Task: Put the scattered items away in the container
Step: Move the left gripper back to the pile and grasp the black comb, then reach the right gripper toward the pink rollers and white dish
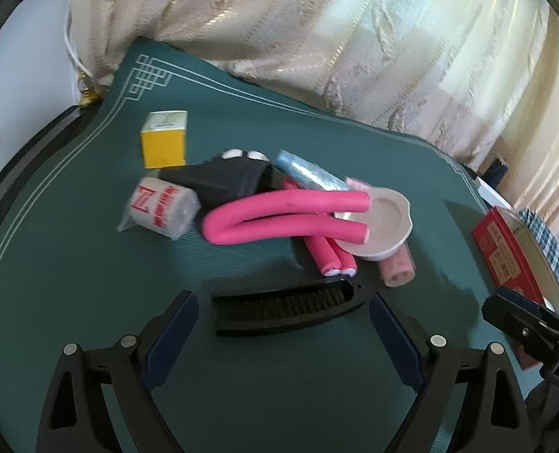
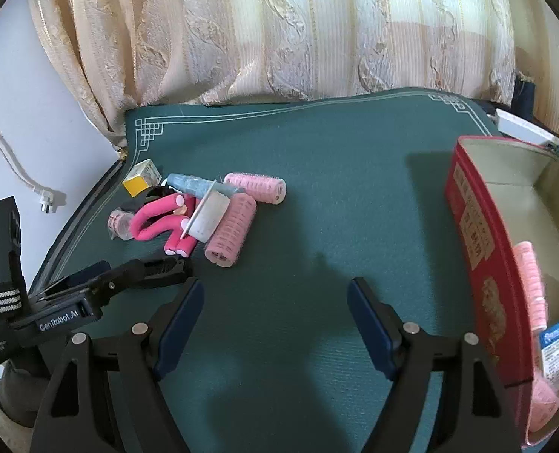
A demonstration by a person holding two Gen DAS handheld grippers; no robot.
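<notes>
A black comb (image 1: 287, 307) lies flat on the green mat (image 1: 91, 264), between the fingers of my open left gripper (image 1: 282, 296); the pads do not press on it. Just beyond it sits a pile: bent pink foam rods (image 1: 279, 219), a white dish (image 1: 381, 226), a blue roller (image 1: 309, 171), a pink roller (image 1: 396, 268), a black pouch (image 1: 226, 179), a white roll with red print (image 1: 162, 207) and a yellow box (image 1: 164, 139). My right gripper (image 2: 275, 283) is open over bare mat, with nothing between its fingers. The red container (image 2: 472, 226) stands to its right, holding a pink roller (image 2: 530, 283).
A cream curtain (image 2: 279, 37) hangs behind the table's far edge. In the right wrist view two more pink rollers (image 2: 255, 187) lie at the pile's right side, and bare mat (image 2: 355, 188) stretches between pile and container. A white plug and cord (image 2: 47, 204) hang at the left wall.
</notes>
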